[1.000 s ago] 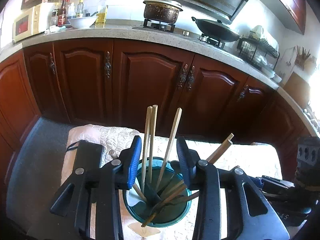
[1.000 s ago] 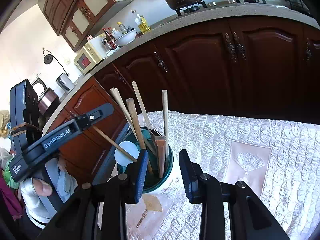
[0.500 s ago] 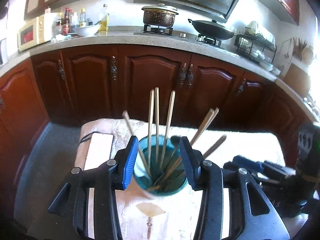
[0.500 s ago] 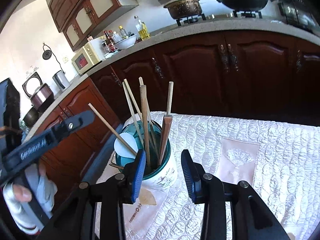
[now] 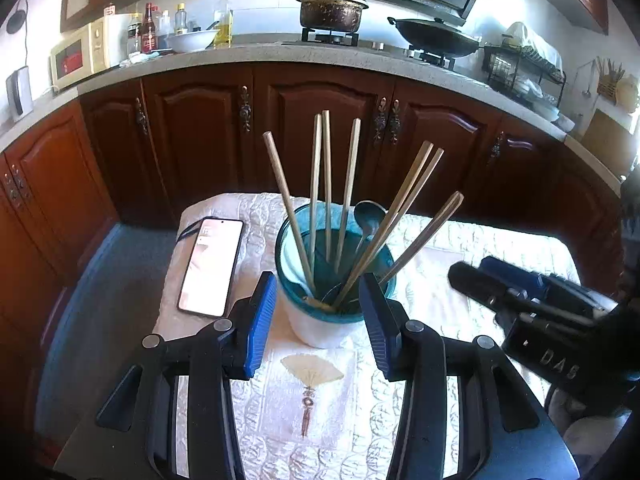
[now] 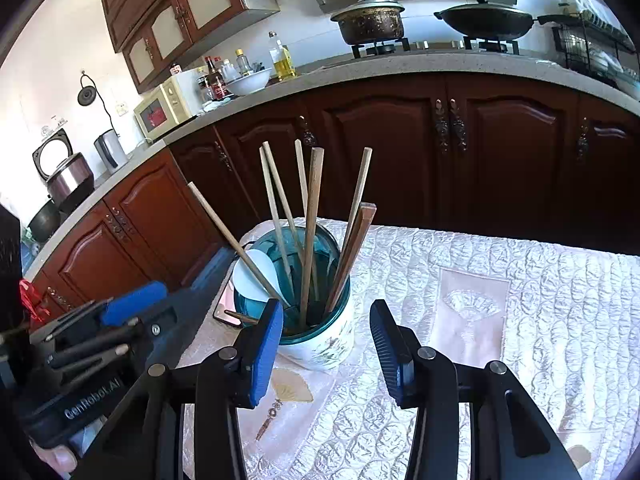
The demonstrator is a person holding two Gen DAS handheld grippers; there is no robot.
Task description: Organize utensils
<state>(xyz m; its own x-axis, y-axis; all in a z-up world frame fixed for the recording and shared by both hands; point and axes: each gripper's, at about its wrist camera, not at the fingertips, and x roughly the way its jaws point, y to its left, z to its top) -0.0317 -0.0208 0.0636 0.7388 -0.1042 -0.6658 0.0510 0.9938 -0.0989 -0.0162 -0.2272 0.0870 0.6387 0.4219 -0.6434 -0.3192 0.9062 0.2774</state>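
Utensil holder (image 5: pixel 320 320) beyond left gripper (image 5: pixel 318 328)

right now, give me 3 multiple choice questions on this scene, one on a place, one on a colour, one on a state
1. Where does the phone lie?
A. on the cloth beside the holder
B. inside the holder
C. on the counter

2. What colour is the inside of the utensil holder?
A. red
B. teal
C. yellow

3. What does the left gripper hold?
A. a chopstick
B. the phone
C. nothing, fingers apart

Answers:
1 A, the phone lies flat on the quilted cloth to one side of the holder.
2 B, the rim and inner wall are teal above a white outside.
3 C, both blue fingers stand apart with nothing between them.
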